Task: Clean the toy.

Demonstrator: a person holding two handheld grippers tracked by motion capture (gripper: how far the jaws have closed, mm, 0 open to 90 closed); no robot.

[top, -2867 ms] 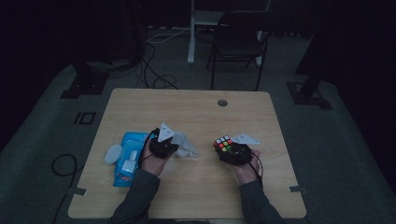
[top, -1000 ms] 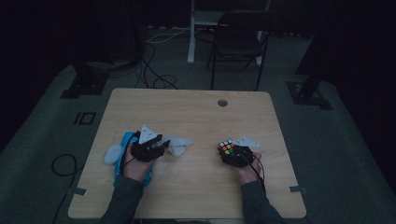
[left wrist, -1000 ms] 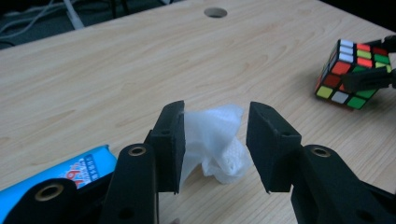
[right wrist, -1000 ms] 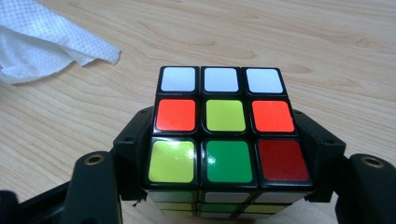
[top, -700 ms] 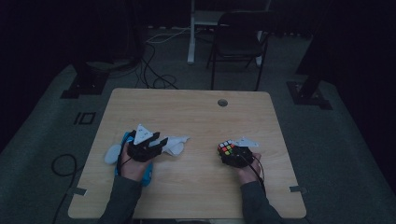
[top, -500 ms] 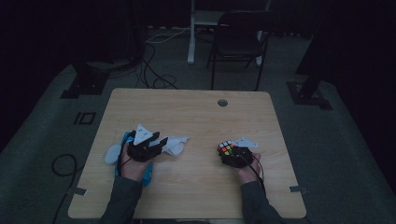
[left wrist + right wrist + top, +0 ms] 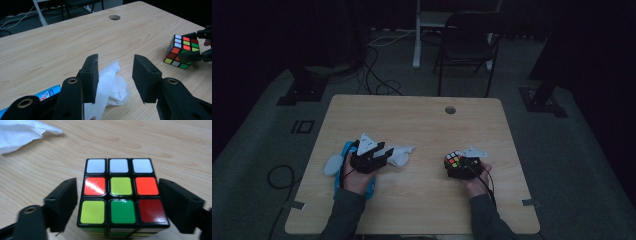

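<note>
A scrambled Rubik's cube sits at the table's right, with my right gripper shut on it. In the right gripper view the cube shows white, orange, yellow, green and red squares, with a black jaw pressed on each side. My left gripper stands open at the table's left. A crumpled white tissue lies on the wood under and between its jaws, untouched by either pad as far as I can tell. The cube shows at the right of the left gripper view.
A blue wipes pack lies under the left hand, with a white piece at its left. The tissue spreads right of the left gripper. A cable hole sits at the table's back. A chair stands beyond.
My left gripper has drawn back to the left, away from the tissue, which stays on the table. The right gripper with the cube has shifted slightly toward the person.
</note>
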